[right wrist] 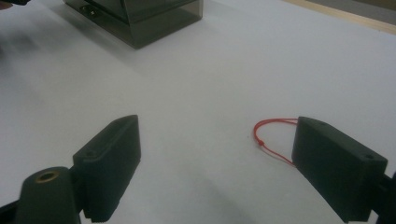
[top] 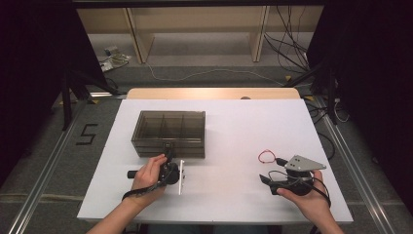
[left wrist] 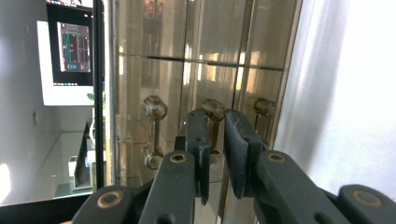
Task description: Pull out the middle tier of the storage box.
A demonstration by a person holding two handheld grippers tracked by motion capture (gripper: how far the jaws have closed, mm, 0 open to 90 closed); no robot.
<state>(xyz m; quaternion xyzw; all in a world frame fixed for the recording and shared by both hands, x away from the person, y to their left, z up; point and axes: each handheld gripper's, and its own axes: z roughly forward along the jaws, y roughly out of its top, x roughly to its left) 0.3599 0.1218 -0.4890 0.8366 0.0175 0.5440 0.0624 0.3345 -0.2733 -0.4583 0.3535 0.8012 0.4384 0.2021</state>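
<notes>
I have the left gripper [top: 169,157] up against the front of the smoky clear drawer box [top: 169,127], which sits on the white bench [top: 229,141]. In the left gripper view its jaws are pinched nearly together on the middle drawer knob [left wrist: 214,110], with another knob [left wrist: 154,108] on one side and a third [left wrist: 265,107] on the other. My right gripper [top: 267,179] rests well to the right of the box, jaws wide apart and holding nothing. A red string loop [right wrist: 271,135] lies on the bench just beside the right gripper.
</notes>
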